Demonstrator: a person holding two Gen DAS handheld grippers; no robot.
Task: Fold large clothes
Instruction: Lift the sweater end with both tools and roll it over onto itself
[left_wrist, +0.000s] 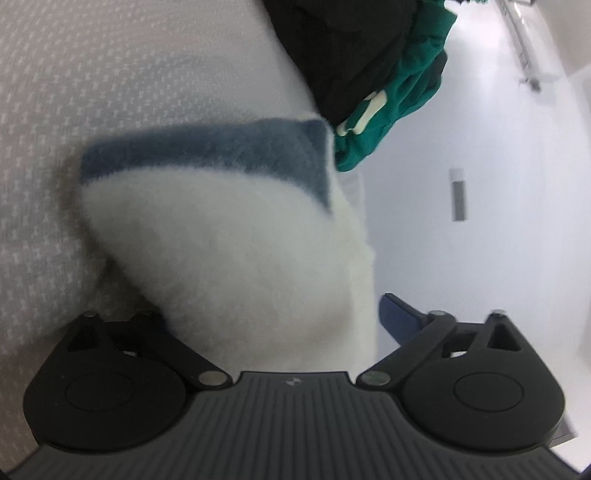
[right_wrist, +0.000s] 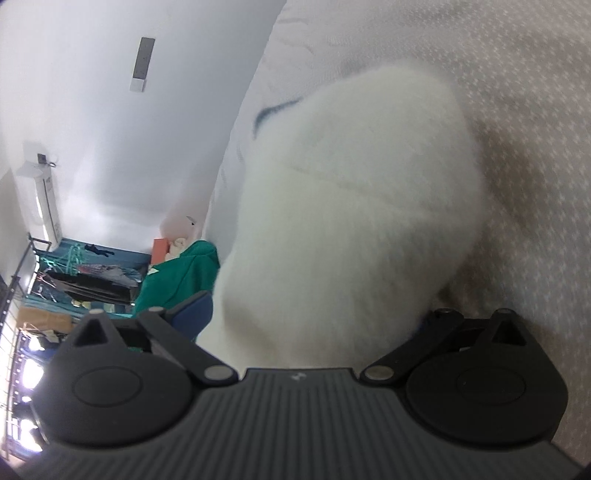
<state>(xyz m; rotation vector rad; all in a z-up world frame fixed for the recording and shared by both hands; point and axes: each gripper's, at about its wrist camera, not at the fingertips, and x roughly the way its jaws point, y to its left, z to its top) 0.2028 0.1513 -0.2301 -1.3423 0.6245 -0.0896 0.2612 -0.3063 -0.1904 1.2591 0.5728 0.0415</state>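
Observation:
A fluffy white garment (left_wrist: 229, 251) with a grey-blue band (left_wrist: 207, 147) lies bunched on the patterned bed cover (left_wrist: 110, 74), near its edge. My left gripper (left_wrist: 273, 314) has its jaws spread wide around the near end of the garment. The blue right pad (left_wrist: 399, 317) shows just beside the fluff, and the other finger is hidden under it. In the right wrist view the same white garment (right_wrist: 351, 206) fills the gap of my right gripper (right_wrist: 314, 314), also spread wide. Its blue left pad (right_wrist: 192, 314) sits at the fluff's edge. I see no pinch from either gripper.
A pile of black cloth (left_wrist: 351, 48) and a green garment (left_wrist: 402, 99) sits further along the bed edge, with the green garment (right_wrist: 177, 277) also in the right wrist view. Past the edge is pale floor (left_wrist: 480, 240). A clothes rack (right_wrist: 85, 277) stands far off.

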